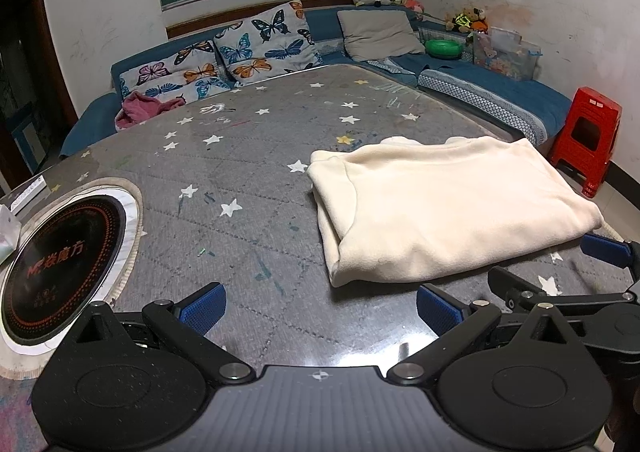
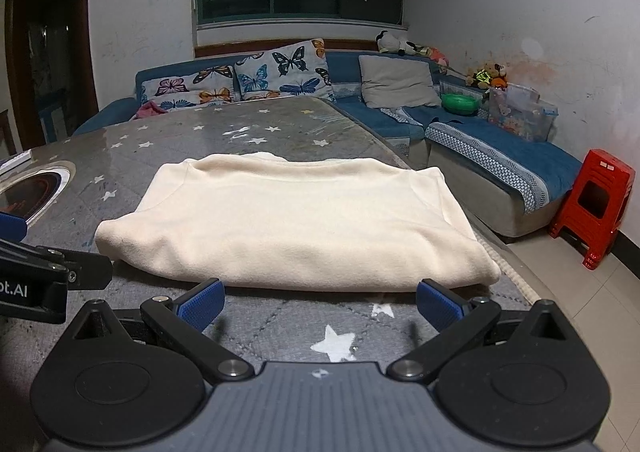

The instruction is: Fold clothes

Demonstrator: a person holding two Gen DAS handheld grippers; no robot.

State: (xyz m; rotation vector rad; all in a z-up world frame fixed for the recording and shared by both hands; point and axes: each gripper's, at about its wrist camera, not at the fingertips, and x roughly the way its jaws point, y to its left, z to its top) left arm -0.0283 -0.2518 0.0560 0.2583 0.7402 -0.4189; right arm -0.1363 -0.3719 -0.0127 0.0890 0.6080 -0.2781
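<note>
Two grippers hovered low over the grey quilted desk (image 1: 248, 180) with its white star print; the left gripper (image 1: 320, 308) had its blue-padded fingers (image 1: 202, 308) spread wide and empty, and the right gripper (image 2: 320, 304) likewise stood apart with nothing between its pads; the cream fleece garment (image 2: 296, 220) lay folded into a thick rectangle on the right part of the desk, just ahead of the right gripper and well right of the left one. Writing could be read in two places: the black round induction hob (image 1: 60, 264) sunk in the desk's left end bore red Chinese characters, only partly legible, and the left gripper's body, cut off at the right wrist view's left edge, showed the letters "pt.AI". The garment's far edge hid its neckline, and its layers underneath could not be made out; its right corner lay close to the desk's right edge. Bare desk stretched left of the garment to the hob; beyond stood a blue corner sofa (image 2: 500, 156) with butterfly-print cushions (image 1: 272, 40), and a red plastic stool (image 2: 592, 208) on the tiled floor.
</note>
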